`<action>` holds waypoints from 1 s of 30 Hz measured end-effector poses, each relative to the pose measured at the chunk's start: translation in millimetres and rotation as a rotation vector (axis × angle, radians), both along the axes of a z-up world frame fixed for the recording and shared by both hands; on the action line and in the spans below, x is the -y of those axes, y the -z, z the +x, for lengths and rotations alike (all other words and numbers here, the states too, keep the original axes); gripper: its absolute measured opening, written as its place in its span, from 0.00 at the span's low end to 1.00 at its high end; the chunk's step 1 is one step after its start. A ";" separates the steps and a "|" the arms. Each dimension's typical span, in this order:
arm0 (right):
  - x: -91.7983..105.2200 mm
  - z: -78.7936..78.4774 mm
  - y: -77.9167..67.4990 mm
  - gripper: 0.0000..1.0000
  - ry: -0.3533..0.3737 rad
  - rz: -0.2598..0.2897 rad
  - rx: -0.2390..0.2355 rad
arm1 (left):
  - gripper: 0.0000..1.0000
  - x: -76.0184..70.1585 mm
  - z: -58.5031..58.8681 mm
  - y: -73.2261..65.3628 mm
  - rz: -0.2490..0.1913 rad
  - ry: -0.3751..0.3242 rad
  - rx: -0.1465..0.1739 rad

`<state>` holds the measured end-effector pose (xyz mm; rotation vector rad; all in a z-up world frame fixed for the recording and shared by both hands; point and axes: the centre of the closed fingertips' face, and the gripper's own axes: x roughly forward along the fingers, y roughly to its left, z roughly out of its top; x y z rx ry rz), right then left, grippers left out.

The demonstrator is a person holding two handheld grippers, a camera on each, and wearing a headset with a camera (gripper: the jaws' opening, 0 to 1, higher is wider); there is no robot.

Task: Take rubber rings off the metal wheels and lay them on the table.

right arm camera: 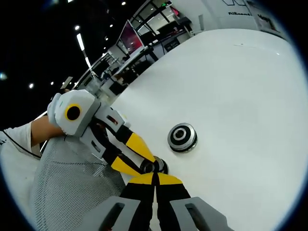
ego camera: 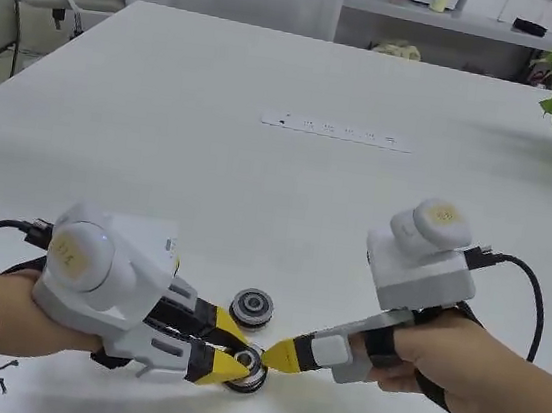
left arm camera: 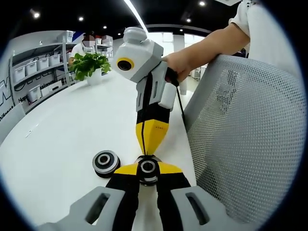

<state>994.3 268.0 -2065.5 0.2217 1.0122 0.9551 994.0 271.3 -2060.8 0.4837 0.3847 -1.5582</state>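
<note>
**Wheel clamped, lower centre**

On the white table [ego camera: 259, 184] we saw the left gripper [ego camera: 242, 355] clenched on a metal wheel [ego camera: 252, 377]; the right gripper [ego camera: 272, 355], jaws pressed together, touched it. A second wheel [ego camera: 252, 305] lay just above.

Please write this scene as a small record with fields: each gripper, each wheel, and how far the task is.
left gripper: shut on the held wheel, near the table edge
right gripper: jaws together, tip touching the held wheel from the opposite side
loose wheel: flat on the table, beside the held wheel, apart from it
task: loose wheel wears its dark ring; held wheel's ring too hidden to tell
</note>
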 end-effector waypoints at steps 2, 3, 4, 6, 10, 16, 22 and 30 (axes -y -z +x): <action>-1.3 -0.7 -0.9 0.00 -0.006 -0.002 0.006 | 0.07 -0.1 -0.1 0.0 0.000 0.000 -0.001; -1.6 -0.9 -1.2 0.00 -0.009 -0.001 0.009 | 0.07 -0.1 -0.1 0.1 0.000 0.000 -0.001; -2.0 -0.9 -1.5 0.00 -0.010 0.001 0.010 | 0.07 -0.2 -0.1 0.1 0.000 -0.001 -0.001; -2.7 -1.3 -2.4 0.00 -0.010 0.007 0.009 | 0.07 -0.2 -0.1 0.2 0.000 -0.001 -0.001; -4.5 -1.5 -3.7 0.00 -0.017 0.011 0.014 | 0.07 -0.2 0.0 0.3 -0.002 -0.003 -0.004; -4.0 -0.9 -2.9 0.00 -0.020 0.005 0.020 | 0.07 -0.1 0.2 0.4 -0.004 -0.006 -0.007; -4.3 -1.1 -4.2 0.00 -0.025 0.008 0.025 | 0.07 -0.2 0.2 0.5 -0.004 -0.005 -0.005; -5.0 -1.3 -6.0 0.00 -0.026 0.020 0.023 | 0.07 0.0 0.3 0.3 -0.004 -0.005 -0.006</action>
